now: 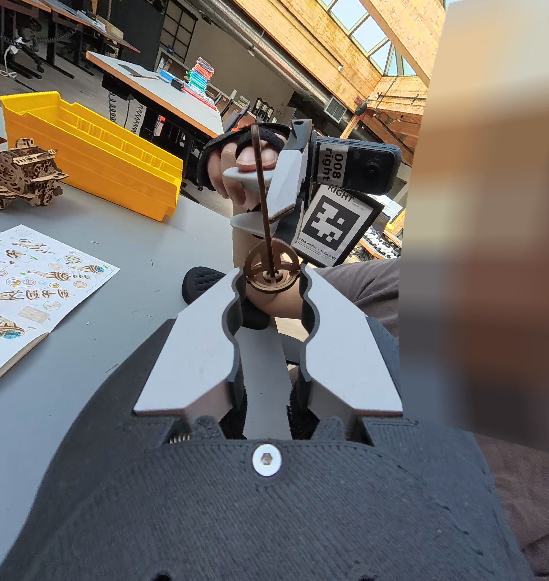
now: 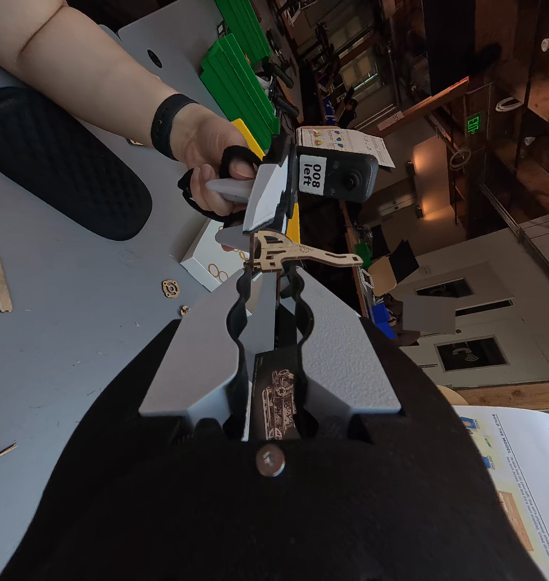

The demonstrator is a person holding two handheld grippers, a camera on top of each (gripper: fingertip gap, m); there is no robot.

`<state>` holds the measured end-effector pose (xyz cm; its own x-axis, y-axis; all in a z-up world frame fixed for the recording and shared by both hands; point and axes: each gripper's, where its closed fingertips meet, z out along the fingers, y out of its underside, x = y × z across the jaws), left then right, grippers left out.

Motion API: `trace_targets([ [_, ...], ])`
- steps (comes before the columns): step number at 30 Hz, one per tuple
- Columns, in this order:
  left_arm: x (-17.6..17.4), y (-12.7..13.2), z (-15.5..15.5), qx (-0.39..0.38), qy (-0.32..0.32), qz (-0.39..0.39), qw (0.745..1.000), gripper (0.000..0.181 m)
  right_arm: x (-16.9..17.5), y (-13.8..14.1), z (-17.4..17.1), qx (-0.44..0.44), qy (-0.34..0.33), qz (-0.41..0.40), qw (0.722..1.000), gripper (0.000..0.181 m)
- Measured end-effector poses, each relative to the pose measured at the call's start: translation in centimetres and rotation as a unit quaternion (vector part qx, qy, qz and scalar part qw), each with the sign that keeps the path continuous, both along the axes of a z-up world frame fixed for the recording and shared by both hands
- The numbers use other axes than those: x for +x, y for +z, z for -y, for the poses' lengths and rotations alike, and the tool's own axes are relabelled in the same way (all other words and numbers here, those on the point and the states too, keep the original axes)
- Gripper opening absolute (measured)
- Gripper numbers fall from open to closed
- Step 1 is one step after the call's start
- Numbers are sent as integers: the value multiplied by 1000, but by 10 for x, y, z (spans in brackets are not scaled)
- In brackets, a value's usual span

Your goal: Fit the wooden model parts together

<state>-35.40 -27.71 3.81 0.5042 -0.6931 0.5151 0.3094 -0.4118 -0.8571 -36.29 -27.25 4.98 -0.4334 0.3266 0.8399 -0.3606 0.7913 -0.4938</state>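
Left gripper point(image 1: 271, 276) raised above the grey counter point(image 1: 115, 330), fingers pinching a round wooden wheel part point(image 1: 271, 272) at their tips. Right gripper point(image 2: 268, 270) opposite, fingers pinching a flat wooden piece point(image 2: 285, 253) seen edge-on from the left as a thin strip, its lower end entering the wheel's hub. Beyond on the counter: assembled wooden model point(image 1: 19, 173), yellow bin point(image 1: 90, 154), instruction sheet point(image 1: 30, 286).

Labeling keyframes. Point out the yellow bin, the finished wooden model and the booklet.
yellow bin point(image 1: 87, 147), left wrist view, its long side wall
wooden model point(image 1: 21, 176), left wrist view, its body
booklet point(image 1: 37, 283), left wrist view, middle of the open page
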Motion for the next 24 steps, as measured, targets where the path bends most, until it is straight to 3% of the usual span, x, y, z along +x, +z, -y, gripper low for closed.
trace_targets([
  [10, 0, -8, -5, -38, -11, 17, 999, 32, 0, -12, 1, 6, 8, 34, 999, 20],
  [24, -1, -1, -1, -19, -4, 7, 1000, 32, 0, -6, 6, -9, 34, 10, 999, 19],
])
